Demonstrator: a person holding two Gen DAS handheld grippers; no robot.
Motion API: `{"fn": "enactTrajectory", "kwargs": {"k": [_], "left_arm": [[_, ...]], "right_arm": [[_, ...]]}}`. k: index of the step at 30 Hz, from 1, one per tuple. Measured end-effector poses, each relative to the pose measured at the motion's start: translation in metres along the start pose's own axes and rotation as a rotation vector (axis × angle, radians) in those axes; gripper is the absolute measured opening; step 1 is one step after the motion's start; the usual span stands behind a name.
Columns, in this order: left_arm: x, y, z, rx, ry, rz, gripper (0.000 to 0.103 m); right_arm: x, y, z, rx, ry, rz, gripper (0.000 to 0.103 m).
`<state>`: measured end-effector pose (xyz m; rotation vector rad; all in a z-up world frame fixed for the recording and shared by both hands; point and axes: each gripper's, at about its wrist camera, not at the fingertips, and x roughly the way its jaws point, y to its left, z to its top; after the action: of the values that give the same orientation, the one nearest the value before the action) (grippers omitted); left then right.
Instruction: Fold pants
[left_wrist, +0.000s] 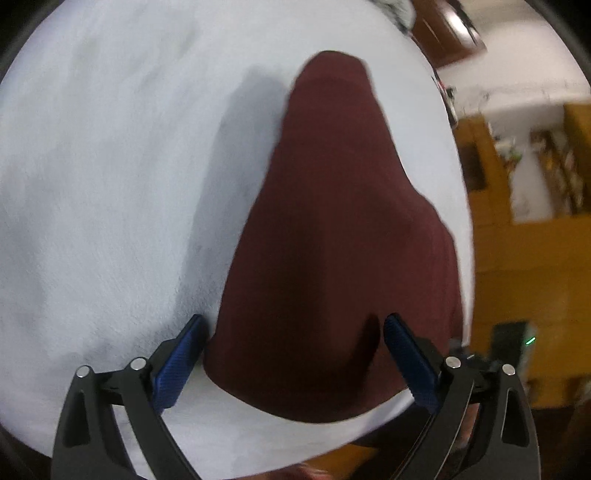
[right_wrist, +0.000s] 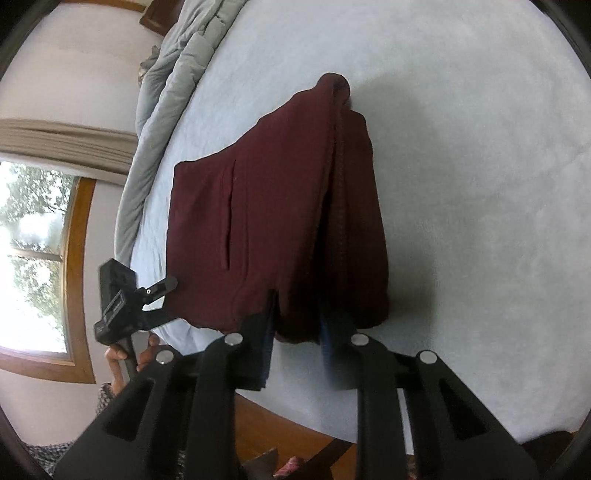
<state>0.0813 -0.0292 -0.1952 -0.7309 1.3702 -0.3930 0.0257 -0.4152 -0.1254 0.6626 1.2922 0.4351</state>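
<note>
The maroon pants (right_wrist: 280, 221) lie folded on a pale blue bed sheet (right_wrist: 480, 184), also seen in the left wrist view (left_wrist: 325, 240). My left gripper (left_wrist: 293, 354) is open, its blue pads either side of the pants' near edge. It shows in the right wrist view (right_wrist: 147, 295) at the pants' left corner. My right gripper (right_wrist: 297, 332) is closed on a bunched edge of the pants near the bed's front edge; its fingertips are partly hidden by cloth.
A grey blanket (right_wrist: 166, 92) lies bunched along the bed's far left side. A window (right_wrist: 33, 258) is beyond it. Wooden shelves (left_wrist: 535, 184) and floor lie past the bed's right edge in the left wrist view.
</note>
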Motion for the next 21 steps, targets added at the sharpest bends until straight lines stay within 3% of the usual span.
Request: {"fn": "enactTrajectory", "kwargs": {"k": [2, 5, 8, 10, 13, 17, 19, 21], "left_arm": [[0.005, 0.004, 0.002, -0.018, 0.024, -0.035, 0.086], [0.01, 0.002, 0.001, -0.012, 0.034, -0.002, 0.071], [0.001, -0.009, 0.002, 0.037, 0.009, 0.011, 0.049], [-0.004, -0.023, 0.001, 0.063, -0.03, 0.051, 0.041], [-0.017, -0.03, -0.001, 0.059, -0.072, 0.049, 0.038], [-0.009, -0.015, -0.004, 0.046, -0.067, 0.048, 0.038], [0.006, -0.008, -0.006, 0.045, -0.066, 0.091, 0.04], [0.0, -0.007, -0.005, 0.047, -0.084, 0.069, 0.042]], "right_arm": [[0.001, -0.004, -0.001, 0.019, -0.002, 0.021, 0.022], [-0.001, -0.009, 0.0, 0.038, 0.0, 0.046, 0.022], [-0.004, -0.007, 0.0, 0.03, 0.006, 0.055, 0.022], [-0.006, 0.0, 0.0, 0.013, 0.008, 0.061, 0.023], [-0.01, 0.014, -0.001, -0.017, -0.006, 0.056, 0.022], [0.003, 0.008, -0.005, -0.021, 0.028, -0.019, 0.022], [0.013, -0.003, -0.003, 0.013, 0.046, 0.003, 0.02], [0.011, -0.009, -0.002, 0.044, 0.036, 0.037, 0.02]]}}
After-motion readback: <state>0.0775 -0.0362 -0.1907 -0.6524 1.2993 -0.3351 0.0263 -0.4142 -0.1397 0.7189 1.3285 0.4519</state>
